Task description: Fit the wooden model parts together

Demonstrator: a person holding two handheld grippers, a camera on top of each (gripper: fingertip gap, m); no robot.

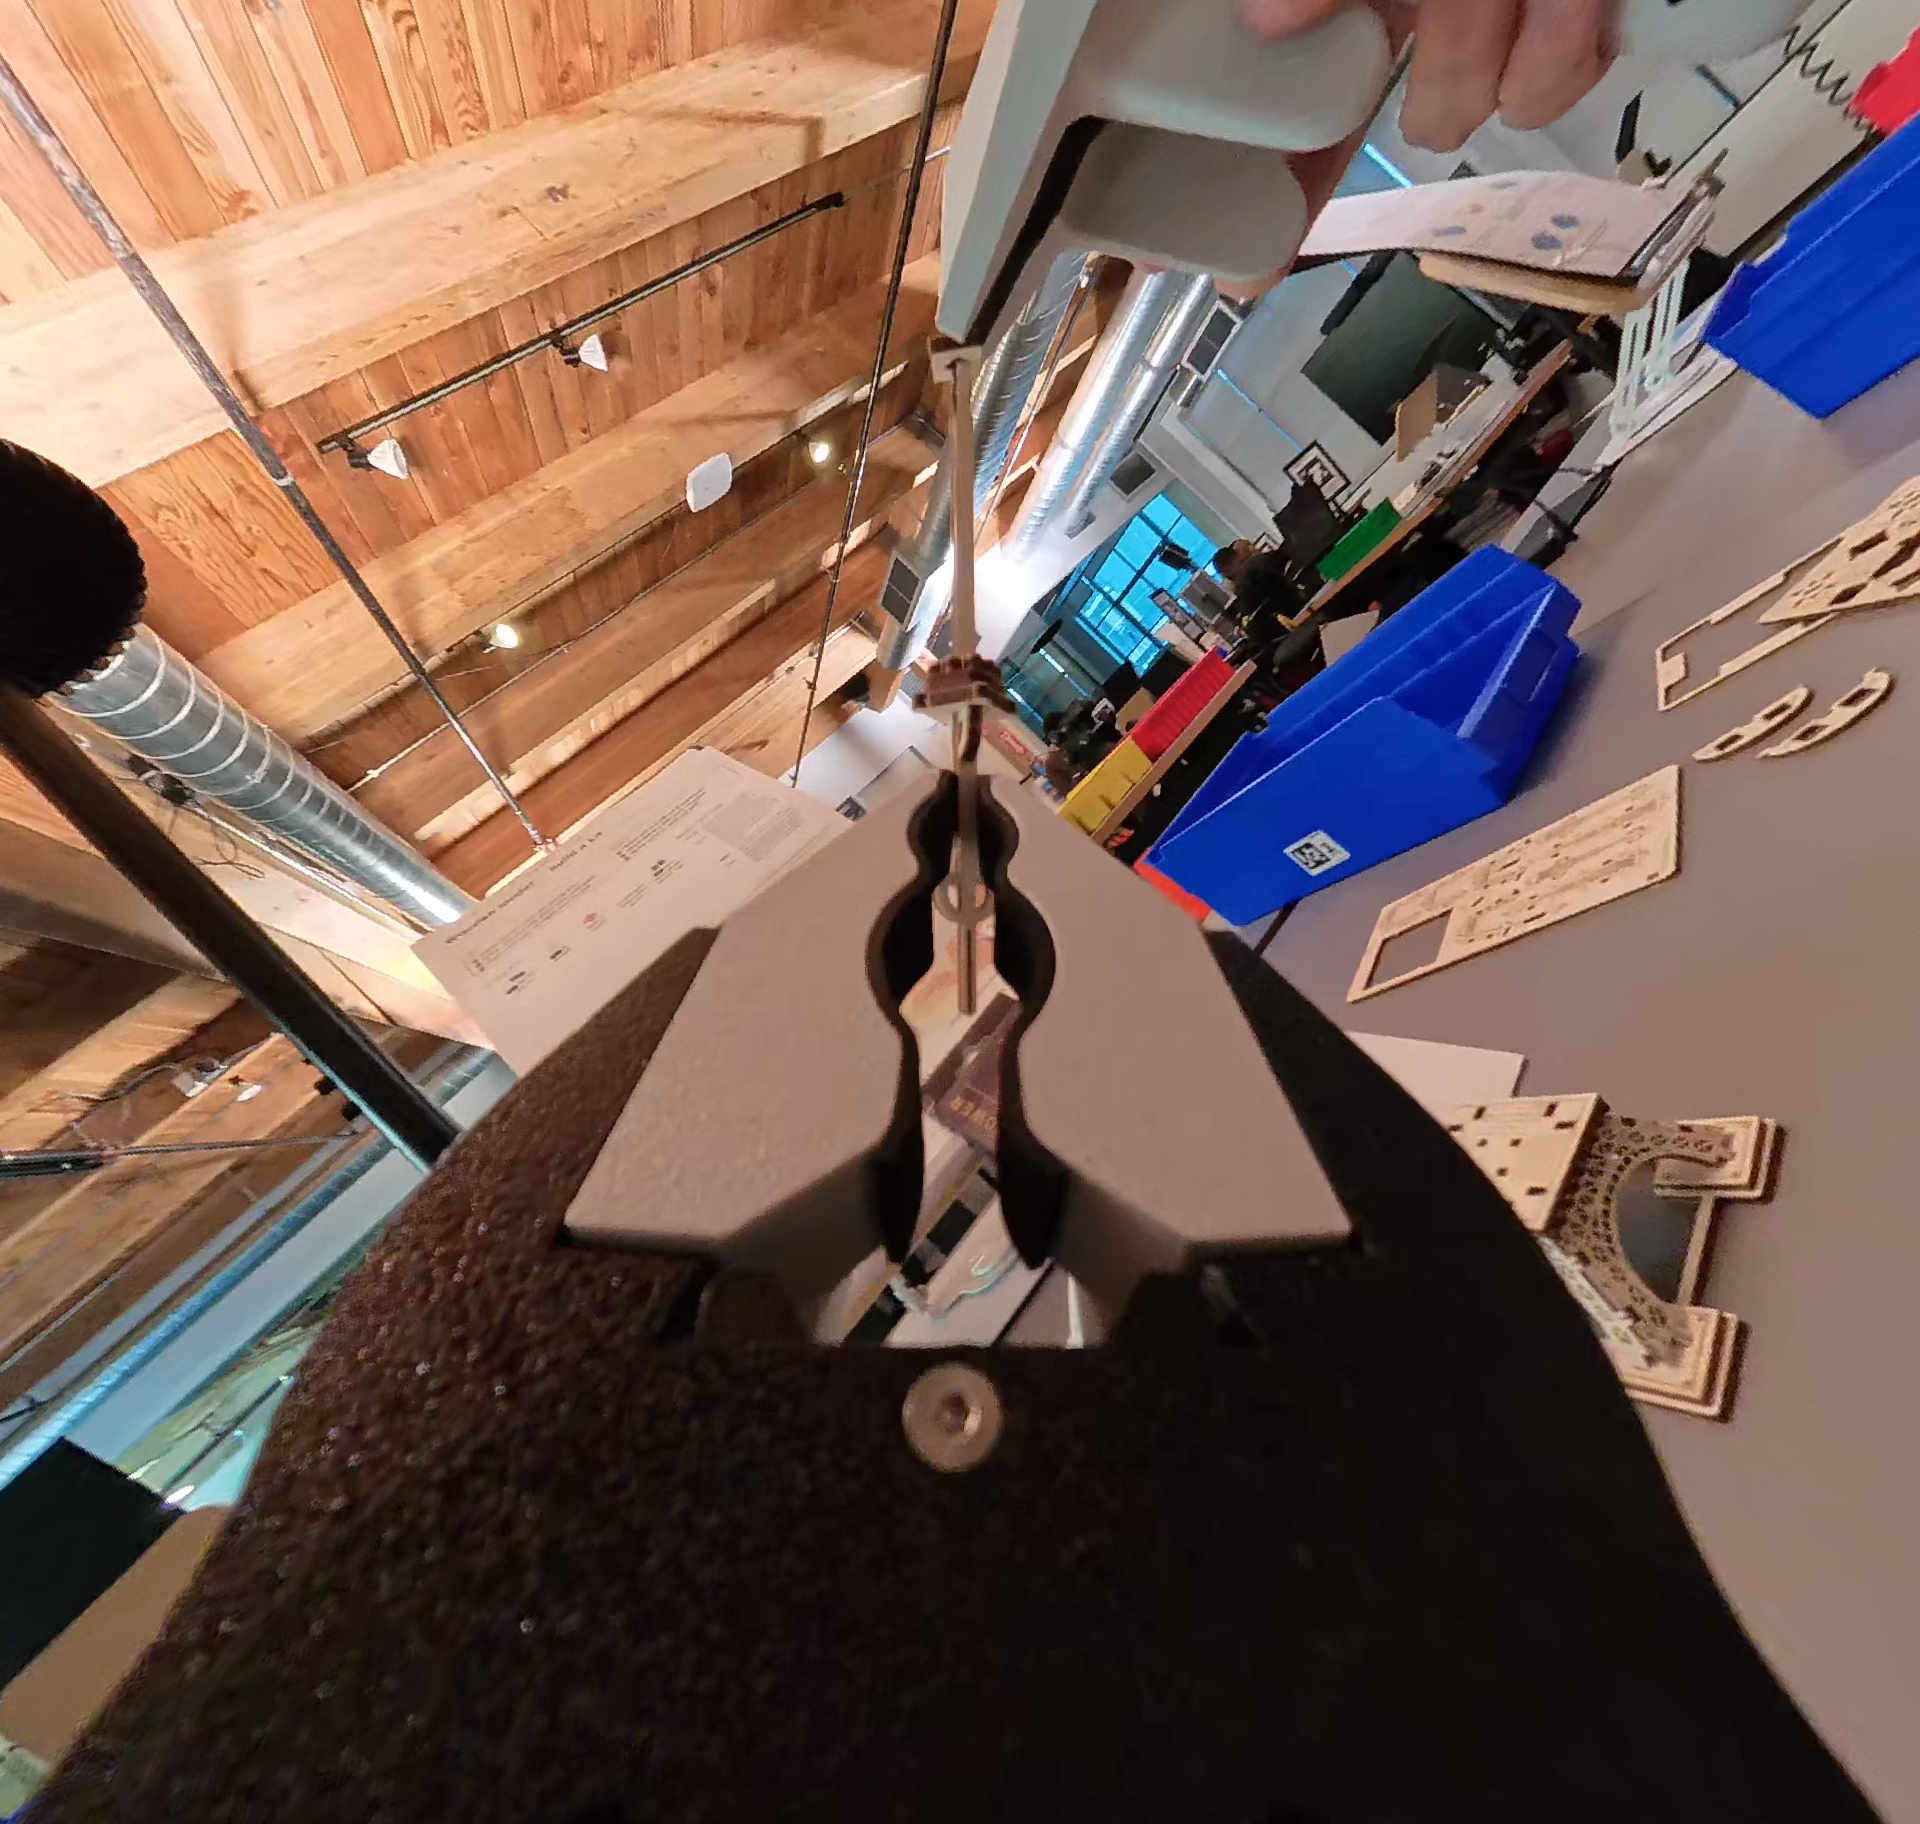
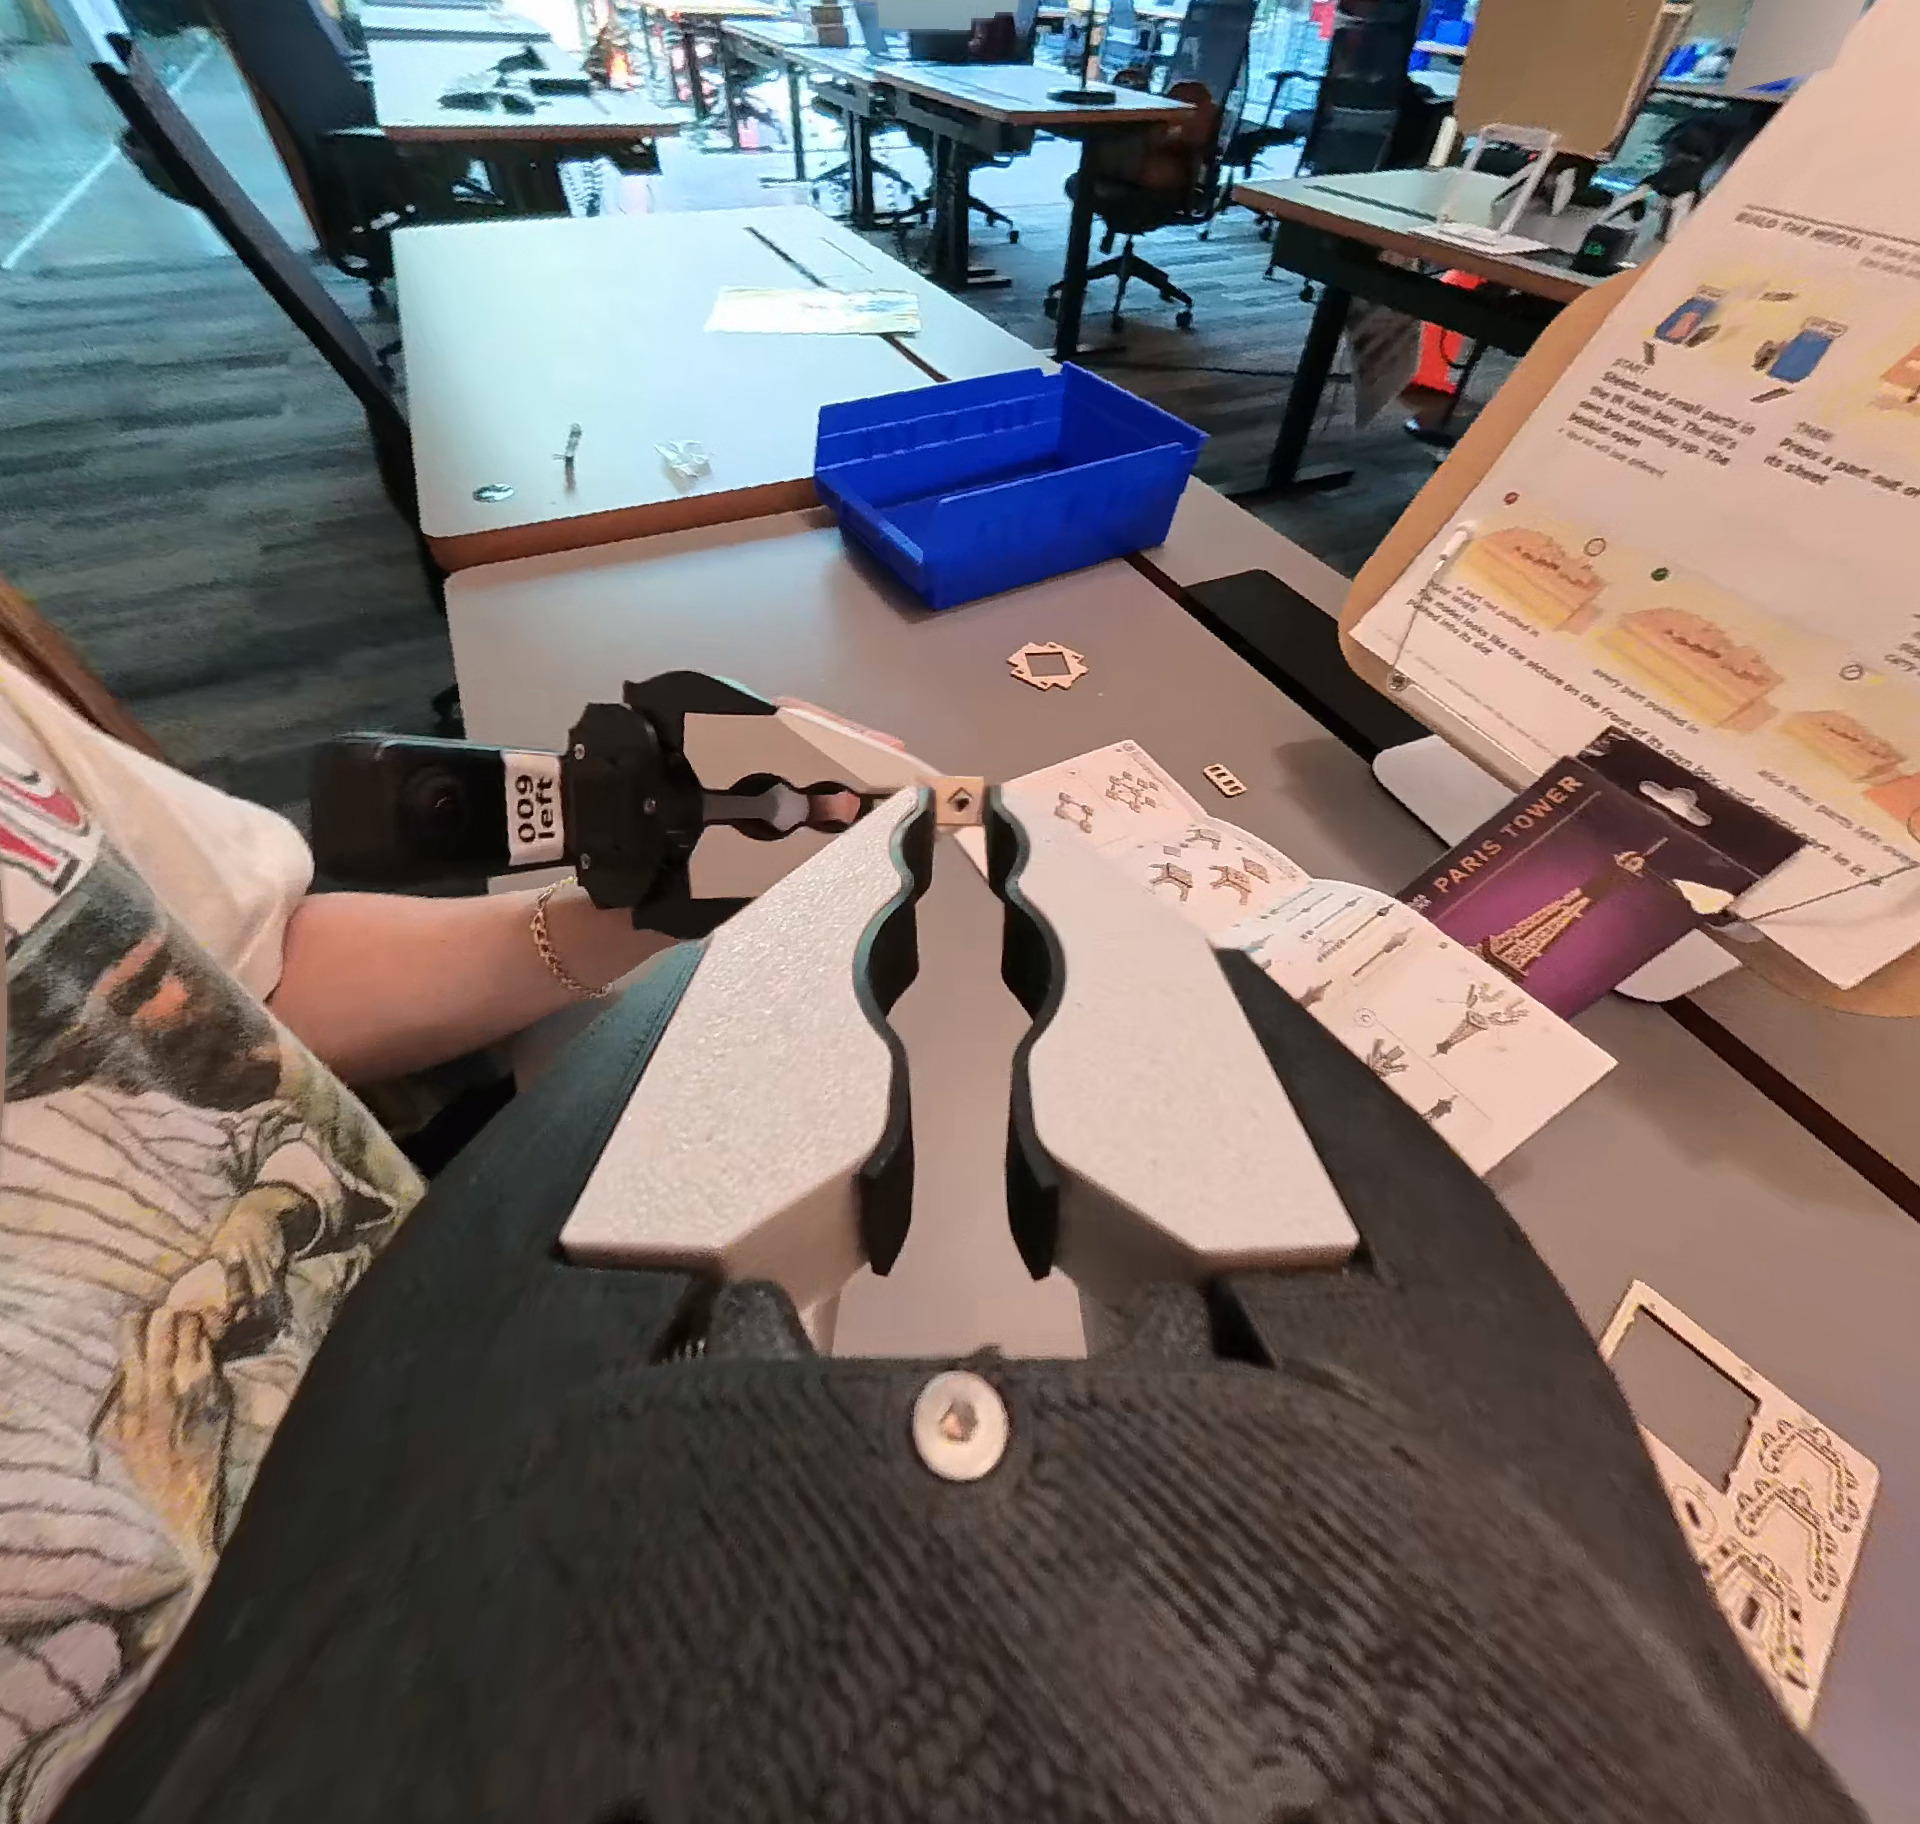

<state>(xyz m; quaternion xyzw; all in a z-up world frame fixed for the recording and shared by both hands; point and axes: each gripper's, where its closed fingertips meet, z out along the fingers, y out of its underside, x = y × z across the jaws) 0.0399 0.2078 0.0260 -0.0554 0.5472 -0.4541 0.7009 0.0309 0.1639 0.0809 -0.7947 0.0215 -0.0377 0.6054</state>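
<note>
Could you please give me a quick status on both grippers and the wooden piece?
Left gripper shut on thin wooden spire. Right gripper shut on its far end, above the table. Nothing in the way.

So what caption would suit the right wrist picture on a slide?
Two handheld tools meet over the table: the right tool pinches a small wooden model piece the left tool brings alongside.

Left wrist view tilts up toward the ceiling; right wrist view faces level across the table (image 2: 644, 631); both share the close-up wooden spire (image 1: 964, 694).
</note>
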